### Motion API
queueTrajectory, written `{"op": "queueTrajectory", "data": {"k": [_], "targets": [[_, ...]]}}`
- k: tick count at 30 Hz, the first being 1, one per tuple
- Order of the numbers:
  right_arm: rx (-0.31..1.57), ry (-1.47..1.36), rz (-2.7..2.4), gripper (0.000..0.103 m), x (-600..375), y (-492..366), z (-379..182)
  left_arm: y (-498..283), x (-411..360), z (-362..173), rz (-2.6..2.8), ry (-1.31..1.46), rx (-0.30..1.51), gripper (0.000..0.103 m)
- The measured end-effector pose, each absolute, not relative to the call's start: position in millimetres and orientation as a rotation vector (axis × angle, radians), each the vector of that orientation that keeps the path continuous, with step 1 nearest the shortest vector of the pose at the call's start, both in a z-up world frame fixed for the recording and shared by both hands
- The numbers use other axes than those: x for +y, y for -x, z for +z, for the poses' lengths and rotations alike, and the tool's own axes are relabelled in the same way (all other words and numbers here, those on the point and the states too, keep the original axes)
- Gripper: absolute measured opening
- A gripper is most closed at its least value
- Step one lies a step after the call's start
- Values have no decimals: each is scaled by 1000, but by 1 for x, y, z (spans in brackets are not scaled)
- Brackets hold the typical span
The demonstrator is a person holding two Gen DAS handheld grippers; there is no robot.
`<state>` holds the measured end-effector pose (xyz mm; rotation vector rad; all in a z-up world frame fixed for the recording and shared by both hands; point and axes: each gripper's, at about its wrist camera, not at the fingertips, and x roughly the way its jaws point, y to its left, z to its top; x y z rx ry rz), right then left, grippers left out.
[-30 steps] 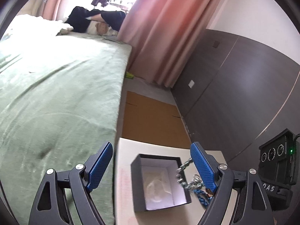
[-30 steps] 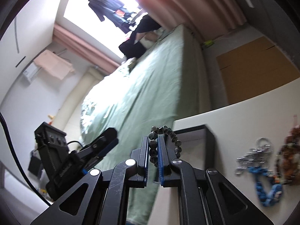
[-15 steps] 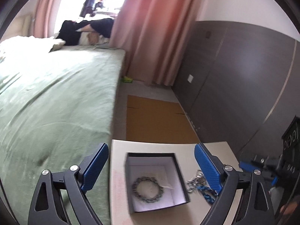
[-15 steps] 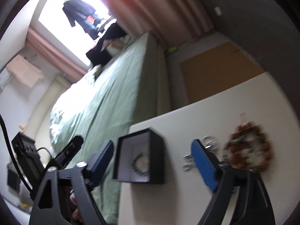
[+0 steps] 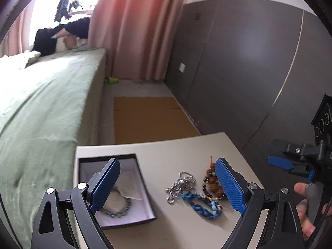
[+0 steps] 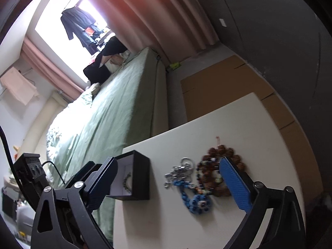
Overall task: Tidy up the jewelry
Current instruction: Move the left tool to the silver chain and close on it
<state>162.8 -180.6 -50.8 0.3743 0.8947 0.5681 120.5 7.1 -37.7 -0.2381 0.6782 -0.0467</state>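
- While both grippers hang above the tabletop [image 5: 157, 149], neither holds anything: left gripper [image 5: 167, 186] is spread wide, right gripper [image 6: 172, 184] likewise.
- Box [image 5: 143, 186] is black with a white lining, lid off, at the tabletop's left edge next to the bed [image 5: 41, 108].
- 1 beaded bracelet [image 5: 118, 209] lies inside the box; left gripper's left finger [image 5: 105, 184] partly covers it in the left view.
- 3 pieces lie loose on the tabletop right of the box, bunched and touching: silver chain [image 5: 180, 183], blue braid [image 5: 202, 204], brown bead bracelet [image 6: 225, 171].
- In the right view, the right gripper's right finger [image 6: 235, 184] overlaps the brown bracelet; can't tell whether it touches.
- Right gripper also shows at the right edge of the left view, the person's hand [image 5: 307, 207] on its handle.
- Cardboard [image 5: 149, 120] lies flat on the floor beyond the tabletop.
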Motion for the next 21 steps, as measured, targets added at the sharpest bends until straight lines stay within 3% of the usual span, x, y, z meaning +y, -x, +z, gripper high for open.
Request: {"op": "queueTrajectory", "data": {"k": [2,8,11,15,21], "targets": [[897,-389,556,99,-191,-164,-51,-123,1,-42,-61,243,695,89],[914,-422,491,99,-222,-169,-58,-143,-17,-62,-114,255,810,63],[935,-434,464,99,-234,-172,-64,-155,-28,-71,-132,247,860,57],[956,-451,440,99,-245,-177,-68,-175,-45,-84,-127,210,967,51],[1021,-498,399,98,-260,-186,-85,-199,-58,-100,-84,148,1067,51]]}}
